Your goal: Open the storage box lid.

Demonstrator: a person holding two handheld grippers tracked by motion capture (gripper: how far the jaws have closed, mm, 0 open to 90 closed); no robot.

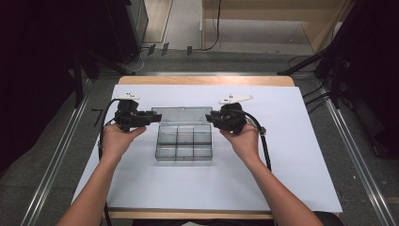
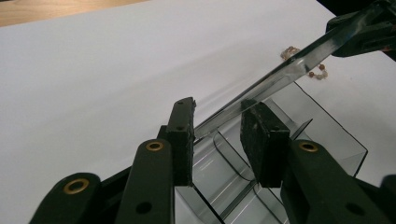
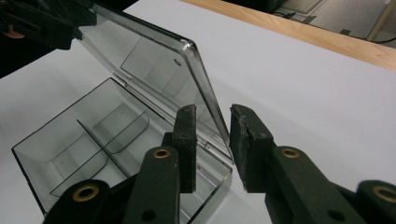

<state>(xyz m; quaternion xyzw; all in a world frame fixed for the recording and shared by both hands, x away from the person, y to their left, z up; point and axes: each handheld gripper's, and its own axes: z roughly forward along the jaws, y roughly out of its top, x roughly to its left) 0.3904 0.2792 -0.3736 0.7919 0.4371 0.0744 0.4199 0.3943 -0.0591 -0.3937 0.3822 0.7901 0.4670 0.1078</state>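
A clear grey plastic box (image 1: 183, 141) with several empty compartments sits mid-table, its hinged lid (image 1: 182, 114) raised at the far side. My left gripper (image 1: 153, 115) is at the lid's left end and my right gripper (image 1: 211, 117) at its right end, both pointing inward. In the left gripper view the lid (image 2: 280, 77) runs slantwise into the gap of my left gripper (image 2: 217, 112), whose jaws stand wider than the lid is thick. In the right gripper view the lid's corner (image 3: 205, 98) lies between the spread jaws of my right gripper (image 3: 212, 114), with white table showing beside it.
The box rests on a white sheet (image 1: 282, 165) that covers a wooden table (image 1: 207, 80). A small string of beads (image 2: 320, 74) lies on the sheet behind the lid. Dark stands and cables (image 1: 320, 94) flank the table on a grey floor.
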